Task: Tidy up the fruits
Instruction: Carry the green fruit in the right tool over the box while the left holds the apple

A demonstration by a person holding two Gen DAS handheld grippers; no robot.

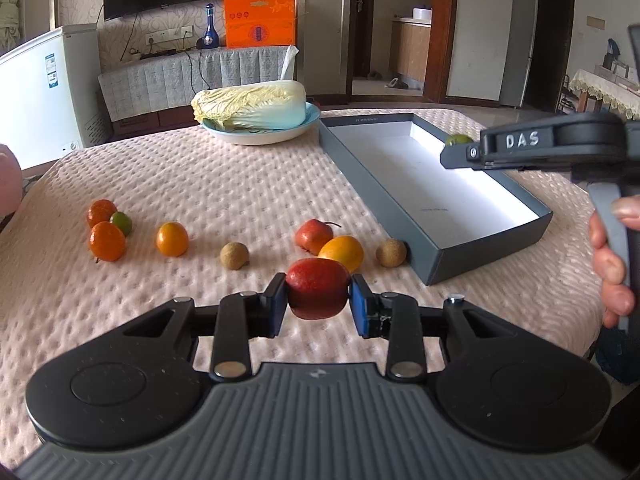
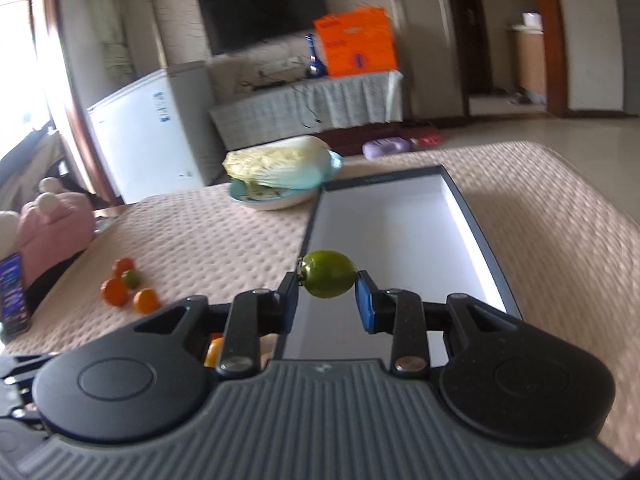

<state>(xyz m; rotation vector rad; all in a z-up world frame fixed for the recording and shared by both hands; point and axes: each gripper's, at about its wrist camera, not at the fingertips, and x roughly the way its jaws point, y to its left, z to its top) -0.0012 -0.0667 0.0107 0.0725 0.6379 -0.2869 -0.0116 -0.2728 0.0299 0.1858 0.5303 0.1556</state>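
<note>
Your left tongs (image 1: 318, 300) clamp a red fruit (image 1: 317, 294) above the worktop's (image 1: 200, 184) near edge; your right tongs (image 2: 327, 298) grip a green fruit (image 2: 329, 274) over the open box (image 2: 472, 236).

Left tongs (image 1: 318, 296) clamp red fruit (image 1: 317, 294) above tablecloth (image 1: 200, 184) – grey box (image 1: 434, 196) right

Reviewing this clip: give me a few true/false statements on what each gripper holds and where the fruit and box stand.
1. The left gripper is shut on a red fruit. True.
2. The right gripper holds an orange fruit. False: it holds a green fruit.
3. The grey box already contains several fruits. False: its white floor looks bare.
4. A cabbage lies in a bowl beyond the box. True.
</note>
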